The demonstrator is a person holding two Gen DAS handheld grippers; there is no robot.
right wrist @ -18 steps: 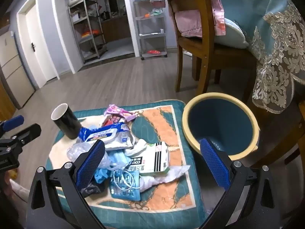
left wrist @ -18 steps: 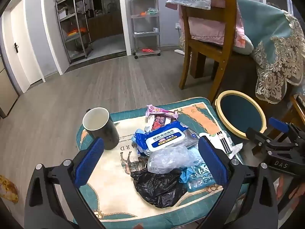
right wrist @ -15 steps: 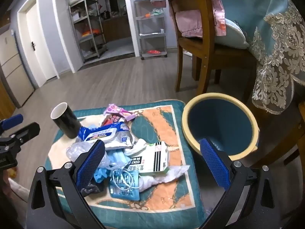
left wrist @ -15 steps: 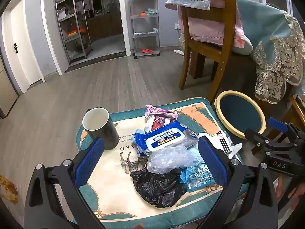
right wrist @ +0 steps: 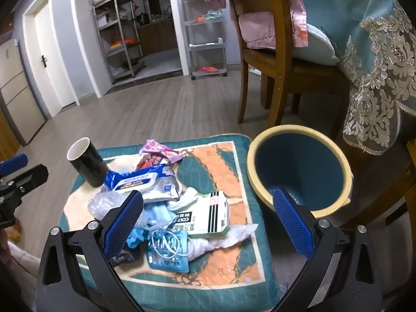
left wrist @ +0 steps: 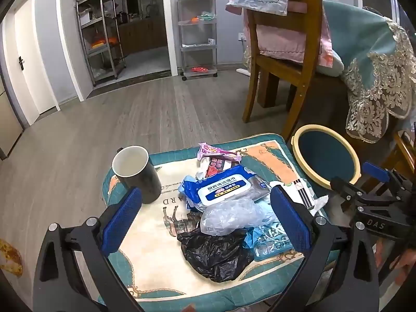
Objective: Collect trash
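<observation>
A heap of trash lies on a teal and orange cushion [left wrist: 145, 244]: a blue wet-wipes pack [left wrist: 221, 188], a clear plastic bag [left wrist: 228, 214], a black plastic bag [left wrist: 215, 252], a pink wrapper [left wrist: 215, 153], a white carton [right wrist: 205, 215] and a blue packet with a white cable [right wrist: 166, 249]. A blue bin with a cream rim [right wrist: 299, 169] stands to the right of the cushion. My left gripper [left wrist: 205, 221] is open and empty above the heap. My right gripper [right wrist: 208, 221] is open and empty over the carton, near the bin.
A black mug [left wrist: 137, 174] stands upright at the cushion's left rear corner. A wooden chair [left wrist: 280, 59] and a table with a lace-edged cloth [left wrist: 377, 78] stand behind the bin. Metal shelf racks [left wrist: 101, 36] stand far back on the wood floor.
The right gripper has moved slightly lower and closer to the heap. The left gripper has barely moved. Both stay open.
</observation>
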